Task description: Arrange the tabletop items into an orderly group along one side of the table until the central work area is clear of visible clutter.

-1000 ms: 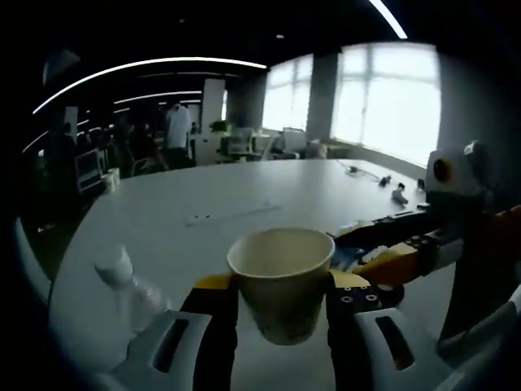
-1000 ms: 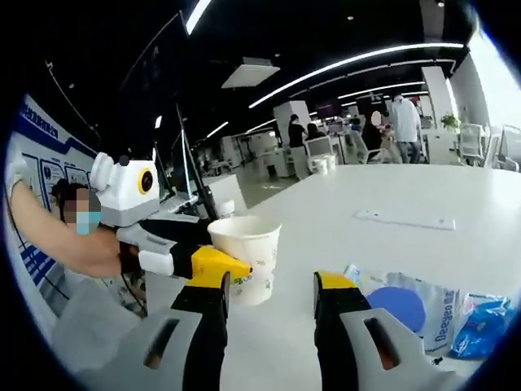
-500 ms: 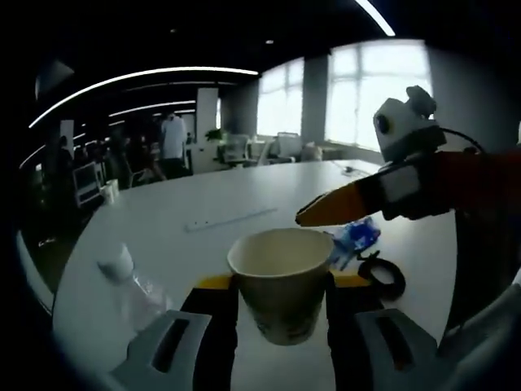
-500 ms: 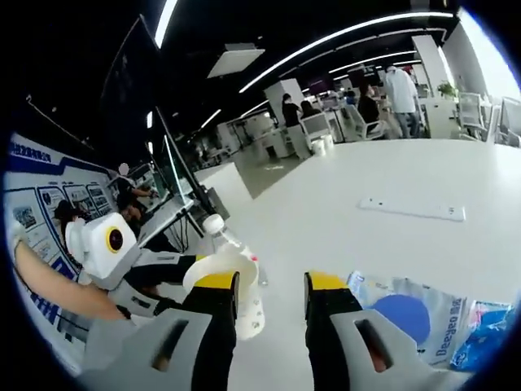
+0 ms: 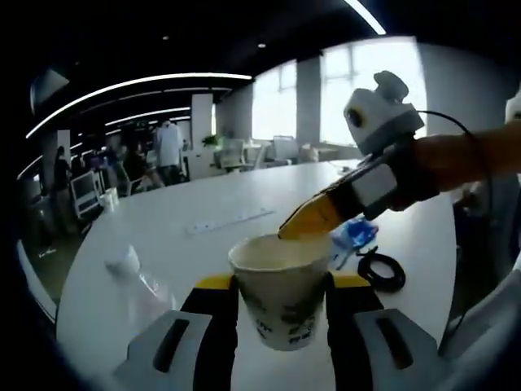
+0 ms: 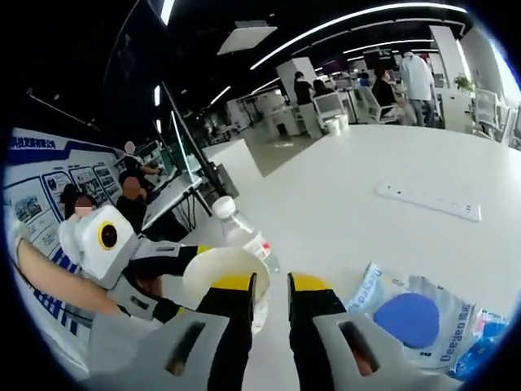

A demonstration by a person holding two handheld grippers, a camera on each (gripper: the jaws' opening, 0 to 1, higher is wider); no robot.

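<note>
Paper cup (image 5: pixel 282 289) sits clamped between the left gripper's (image 5: pixel 281 285) fingers above the white counter (image 5: pixel 187 244). Right gripper (image 6: pixel 271 287) fingers stand nearly together, empty, tips at the cup's rim. Plastic bottle (image 6: pixel 241 233) lies just beyond the cup; blue-and-white packet (image 6: pixel 415 314) lies beside it.

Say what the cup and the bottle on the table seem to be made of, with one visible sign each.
Cup: probably paper, matt off-white with printed marks and a rolled rim. Bottle: probably clear plastic, see-through and glossy, with a white screw cap.
</note>
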